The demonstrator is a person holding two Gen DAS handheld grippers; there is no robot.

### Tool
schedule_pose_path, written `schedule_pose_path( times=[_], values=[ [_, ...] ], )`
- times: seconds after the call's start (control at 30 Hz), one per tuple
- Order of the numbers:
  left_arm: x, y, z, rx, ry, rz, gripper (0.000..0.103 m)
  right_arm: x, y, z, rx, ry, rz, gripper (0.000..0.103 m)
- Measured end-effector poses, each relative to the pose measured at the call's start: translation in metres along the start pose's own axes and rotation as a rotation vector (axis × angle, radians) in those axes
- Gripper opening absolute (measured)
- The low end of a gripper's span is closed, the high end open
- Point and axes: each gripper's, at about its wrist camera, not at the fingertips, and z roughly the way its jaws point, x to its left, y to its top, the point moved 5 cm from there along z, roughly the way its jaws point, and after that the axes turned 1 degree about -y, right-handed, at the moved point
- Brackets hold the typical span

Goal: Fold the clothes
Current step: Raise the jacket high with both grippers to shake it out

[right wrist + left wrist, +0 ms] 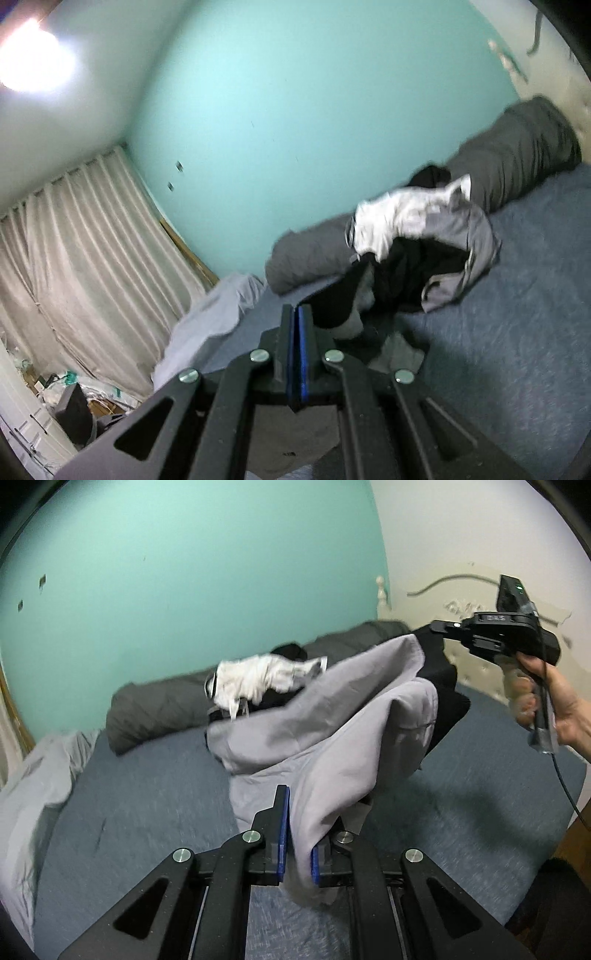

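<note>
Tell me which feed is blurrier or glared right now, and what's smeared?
Left wrist view: grey garment and white clothing are motion-smeared; the left hand-held gripper is sharp. Right wrist view: lamp glare top left, clothes pile soft.

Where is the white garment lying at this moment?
In both views the white garment lies on top of the clothes pile, in front of the dark grey rolled bedding that runs along the teal wall.

Dim, motion-blurred fisheye views, a glaring ceiling light (pixel 31 55), dark vignetted corners.
</note>
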Motion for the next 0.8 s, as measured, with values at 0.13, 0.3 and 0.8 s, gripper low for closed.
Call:
schedule_pose_path(
  times=[0.13,0.3,0.8],
  values=[
    [-0.008,0.032,-0.028,-0.043,-0.001,0.021,0.009,0.036,0.028,-0.046,-0.045,0.008,-0.042,0.002],
    [-0.017,0.067,-0.065,-0.103,0.002,0.036,0.009,0.085,0.060,-0.099,-0.091,0.017,-0.109,0.002],
    [-0.009,0.139,-0.123,-0.201,0.000,0.020,0.009,0.208,0.125,-0.184,-0.203,-0.017,-0.297,0.002]
  ],
)
